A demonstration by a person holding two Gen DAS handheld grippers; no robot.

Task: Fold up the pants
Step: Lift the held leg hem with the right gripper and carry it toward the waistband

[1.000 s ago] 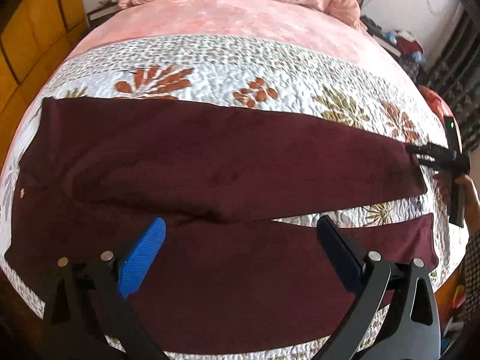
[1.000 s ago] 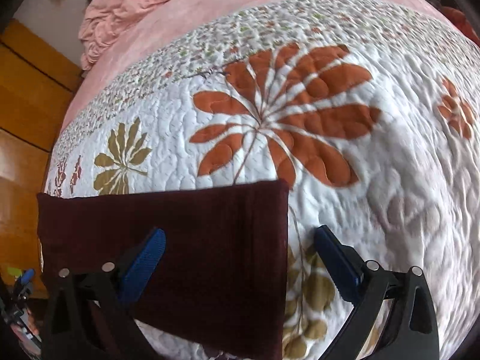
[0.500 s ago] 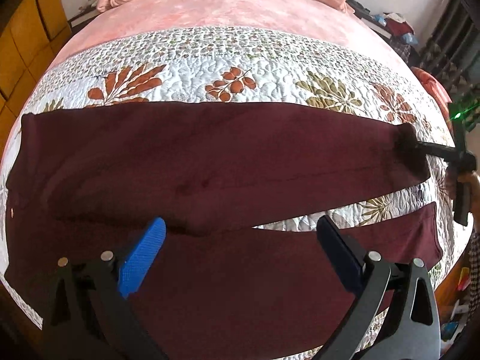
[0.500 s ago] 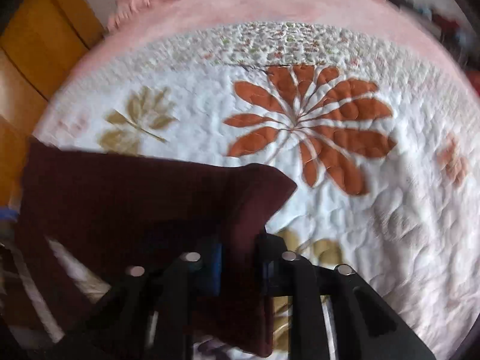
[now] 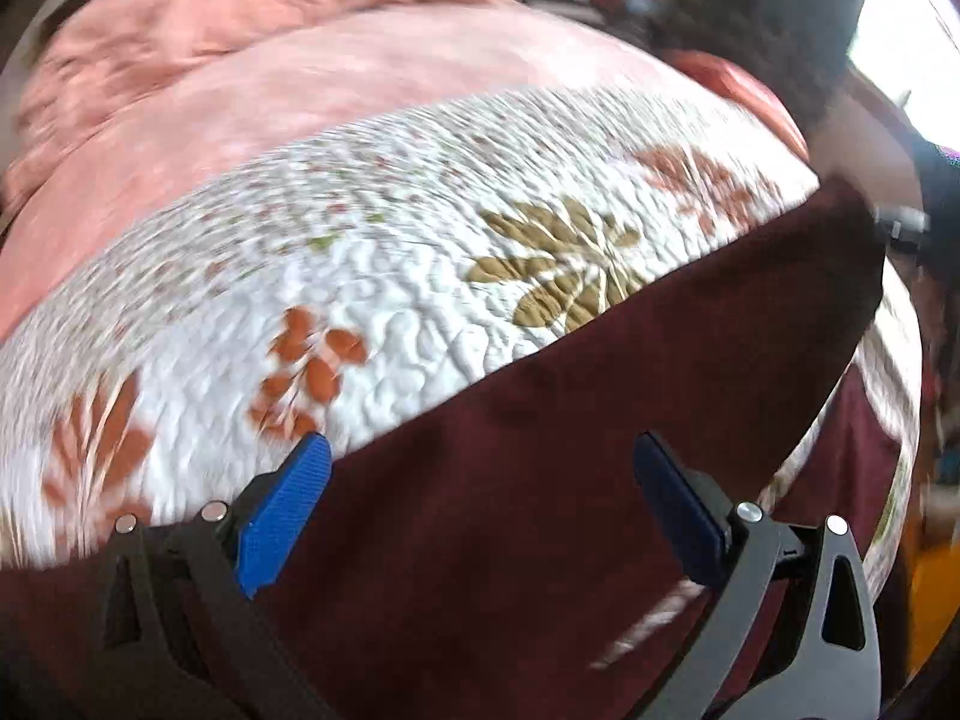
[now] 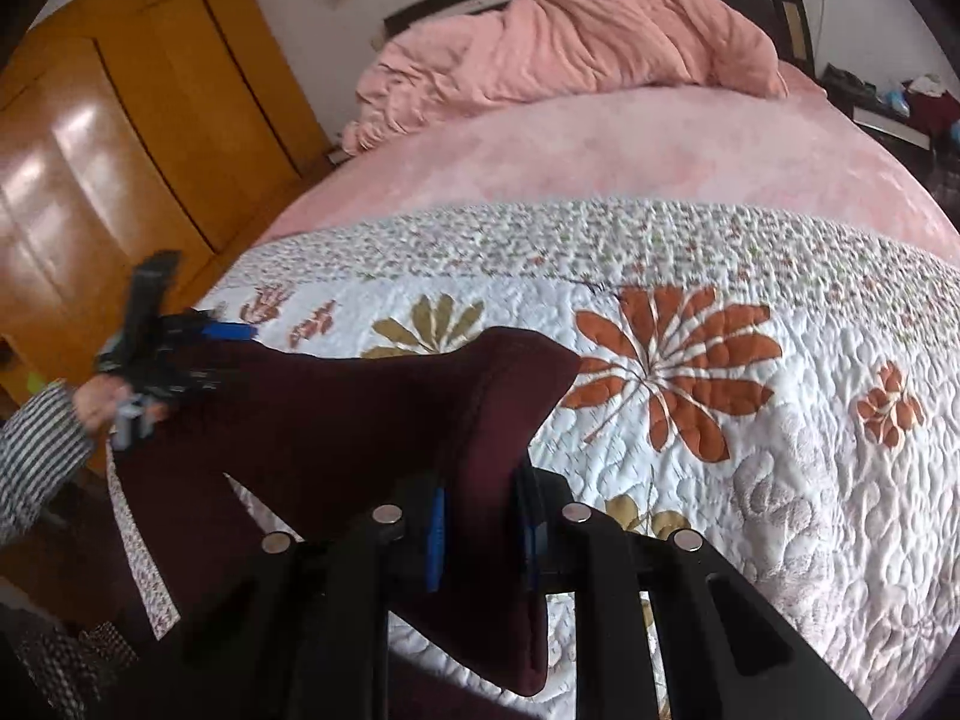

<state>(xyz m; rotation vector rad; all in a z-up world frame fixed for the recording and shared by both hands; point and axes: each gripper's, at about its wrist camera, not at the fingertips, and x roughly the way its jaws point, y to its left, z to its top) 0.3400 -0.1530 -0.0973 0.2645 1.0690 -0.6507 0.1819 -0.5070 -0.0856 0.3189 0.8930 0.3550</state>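
Pants [image 6: 336,420]: dark maroon, soft knit cloth, lying across a white quilted bedspread with orange and olive leaf prints [image 6: 750,480] on the bed, one leg end raised off the quilt. Pink crumpled blanket [image 6: 570,42] heaped at the headboard end; yellow wooden wardrobe [image 6: 120,138] beside the bed.

Right tongs [image 6: 480,534]: blue pads clenched on the hem end of the upper leg, having just closed on it; cloth bunches into a peak above the pads and hangs in a limp flap below. The second leg lies flat on the quilt underneath.

Left tongs [image 5: 480,504]: released, blue pads spread wide, nothing between them, hovering over the maroon cloth [image 5: 540,510] near the middle of the leg. This view is blurred. In the right wrist view the same tool [image 6: 150,354] shows at the far end of the raised leg, held by a hand in a striped sleeve [image 6: 36,456].

Handling, as a judgement: light, floppy, no stiffness; it will sag between grip points and drag on the textured quilt. Not slippery, not fragile. Best holds are the hems and waistband, where doubled seams give the pads more to bite; a single-layer pinch mid-leg would likely just tent the cloth. Risk: leg ends skew if only one end is carried.
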